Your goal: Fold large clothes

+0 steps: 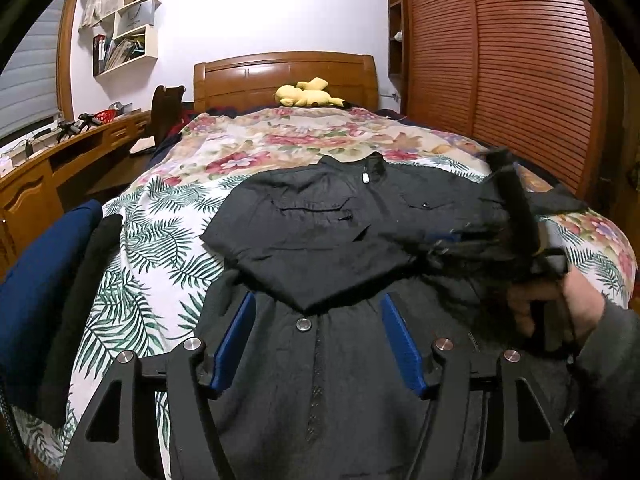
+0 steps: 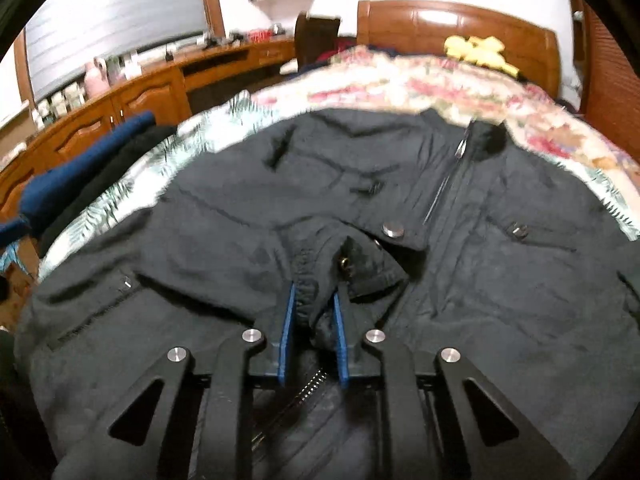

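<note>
Black jacket (image 2: pixel 248 216) on bed (image 1: pixel 160 216): heavy, limp, thick.
Right gripper (image 2: pixel 314 312) jaws pinching cuff (image 2: pixel 352 264); left gripper (image 1: pixel 316 344) jaws wide apart, empty. Best held by hems.

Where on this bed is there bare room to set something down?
Free: the floral quilt between the black jacket collar and the yellow plush toy, and the leaf-print strip left of it. Crowded: the left edge, with folded navy clothes.

One jacket (image 1: pixel 360 216) – two grippers (image 1: pixel 316 344)
</note>
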Available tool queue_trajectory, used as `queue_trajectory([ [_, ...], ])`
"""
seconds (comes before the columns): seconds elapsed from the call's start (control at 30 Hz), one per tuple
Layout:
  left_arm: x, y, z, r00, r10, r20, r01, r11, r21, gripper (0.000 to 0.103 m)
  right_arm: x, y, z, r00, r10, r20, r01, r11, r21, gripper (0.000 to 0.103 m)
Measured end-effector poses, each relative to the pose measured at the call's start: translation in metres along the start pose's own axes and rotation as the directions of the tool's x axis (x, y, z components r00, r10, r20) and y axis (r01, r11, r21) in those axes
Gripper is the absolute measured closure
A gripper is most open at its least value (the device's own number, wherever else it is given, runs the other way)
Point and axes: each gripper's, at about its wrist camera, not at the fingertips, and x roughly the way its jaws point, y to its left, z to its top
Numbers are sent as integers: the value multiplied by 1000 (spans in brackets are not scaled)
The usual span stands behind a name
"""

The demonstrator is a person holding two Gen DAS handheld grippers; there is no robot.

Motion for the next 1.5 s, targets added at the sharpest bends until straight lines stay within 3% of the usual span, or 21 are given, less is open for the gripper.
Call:
queue_trajectory([
  [0.3,-10,-1,2,1000,-16,24,16,1000,-5,36,-105,13,-4,980,-48,196,44,999,22,86],
  [0.47,-14,-7,4,999,-35,36,34,999,3,36,-143,19,-23,952,-183,244,184,983,21,86],
  [0.57,-15,-8,5,998,-44,42,44,999,-2,36,-147,13,-34,945,-257,203,256,966,32,86],
  [0.73,-14,-12,7,997,-52,51,52,999,1,36,-134,8,-50,958,-277,79,277,961,12,86],
  [0.8,-14,-13,8,997,-56,55,56,998,2,36,-133,11,-56,958,-283,52,284,959,-9,77],
  [0.87,-14,-14,9,996,-60,59,60,998,1,36,-139,13,-59,960,-275,53,277,961,-23,50],
  [0.97,-13,-14,9,996,-68,65,68,998,3,36,-154,11,-59,959,-269,84,272,962,-26,34],
  [1.13,-10,-18,10,995,-79,66,78,997,13,36,-157,-15,-56,961,-266,76,265,964,27,34],
  [1.27,-7,-22,12,994,-88,66,87,996,16,36,-134,-42,-60,955,-295,3,294,954,62,35],
  [1.5,-4,-31,17,991,-114,77,113,993,17,36,-108,-86,-77,959,-262,-109,278,945,171,45],
])
